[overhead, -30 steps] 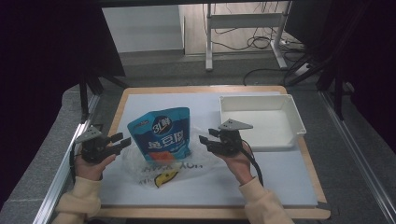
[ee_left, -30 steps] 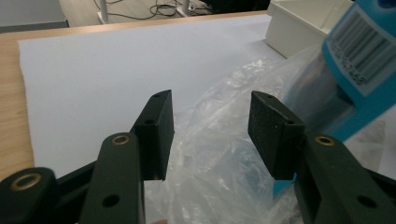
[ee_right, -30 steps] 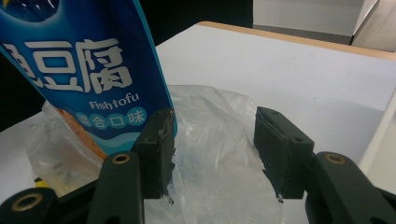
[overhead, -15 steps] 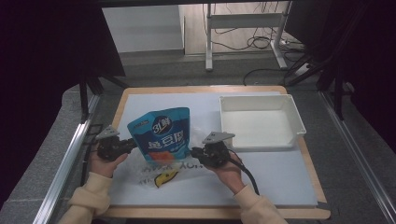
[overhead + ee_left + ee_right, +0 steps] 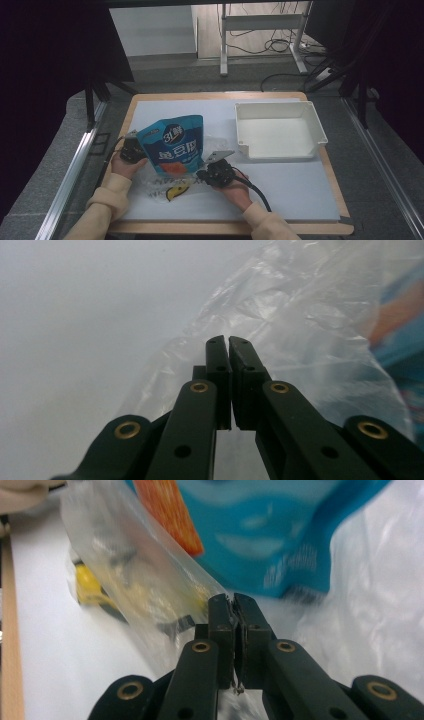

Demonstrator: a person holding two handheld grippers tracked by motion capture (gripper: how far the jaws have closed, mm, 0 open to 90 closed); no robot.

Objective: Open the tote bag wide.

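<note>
At the left of the high view, the left tongs [image 5: 131, 150] sit low on the tabletop [image 5: 300, 190], held in the person's left hand [image 5: 127, 165] just beside the left edge of the blue snack pouch [image 5: 172, 145]. In the left gripper view those tongs [image 5: 229, 347] have just been closing and now stand pressed together, with the rumpled edge of the clear plastic bag [image 5: 300, 325] running between the tips, so they are clamped on the film. The bag [image 5: 165, 185] lies flat on the white mat near the front of the tabletop, its printed yellow and black marking facing up, and the blue pouch stands in it, tilted a little, between the two hands. On the pouch's right, the right tongs [image 5: 202, 174] meet the bag's other edge, gripped by the right hand [image 5: 232, 182] with its cable trailing toward the front edge. In the right gripper view the right tongs [image 5: 233, 602] have likewise just been closing and are together on a fold of the clear bag [image 5: 150, 580], the pouch [image 5: 280, 535] close behind them, blurred. Farther right, well apart from both hands, a white tray [image 5: 280, 131] rests on the mat.
</note>
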